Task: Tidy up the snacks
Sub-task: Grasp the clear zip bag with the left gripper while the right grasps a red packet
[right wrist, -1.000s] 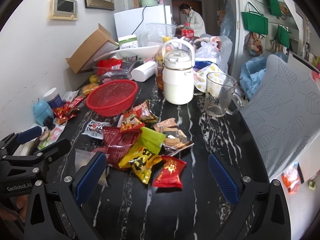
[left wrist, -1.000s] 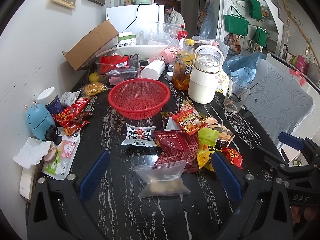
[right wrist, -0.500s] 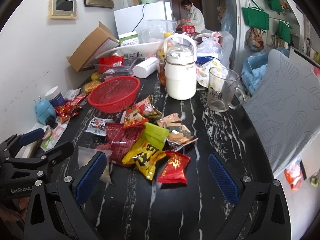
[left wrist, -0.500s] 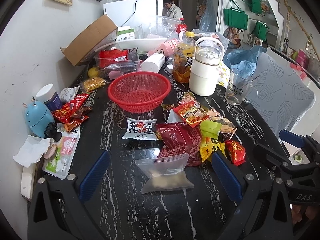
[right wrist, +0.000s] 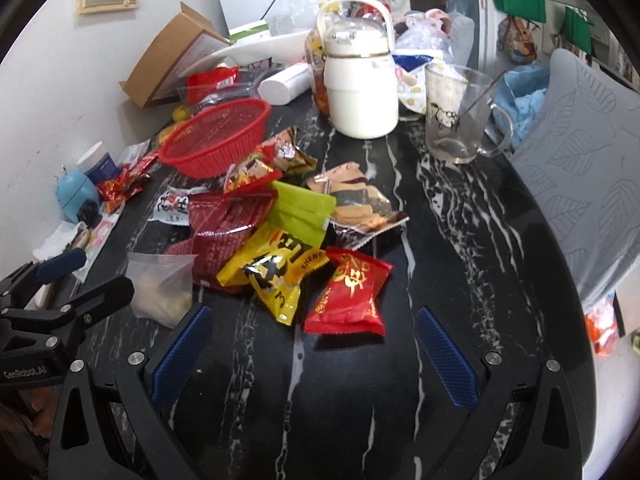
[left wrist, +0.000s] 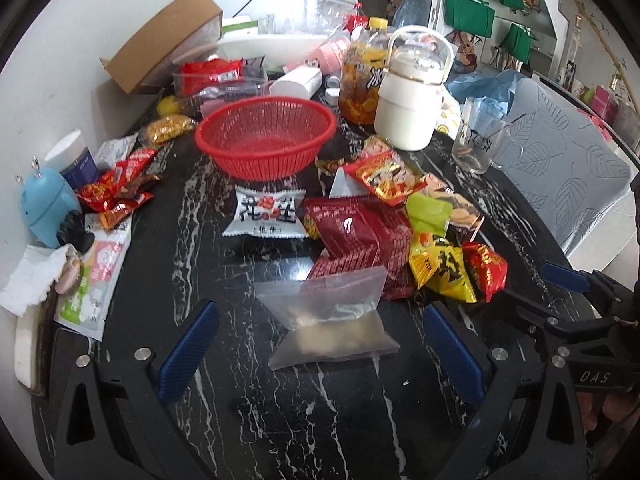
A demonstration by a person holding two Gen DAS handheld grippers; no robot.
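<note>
both grippers, left gripper (left wrist: 320,344) and right gripper (right wrist: 314,344), hover agape.

Even, soft indoor light falls across the black marbled desk (left wrist: 248,400), whose polished top shows pale glare streaks. Shiny snack wrappers (right wrist: 348,292) catch highlights. Fisheye bending curves the walls, corners go black, and far objects blur slightly.

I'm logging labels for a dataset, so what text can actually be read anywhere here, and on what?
"DAS": on the right gripper's body, seen from the left wrist view.
"GenRobot.AI": on the left gripper's body, seen from the right wrist view.
"花生": white snack packet.
"SHENG": yellow snack packet, beside large black characters I cannot read for certain.
Gold character on the red packet: too stylised to read.
Print on the glass mug, bottle and other wrappers: too blurred.
</note>
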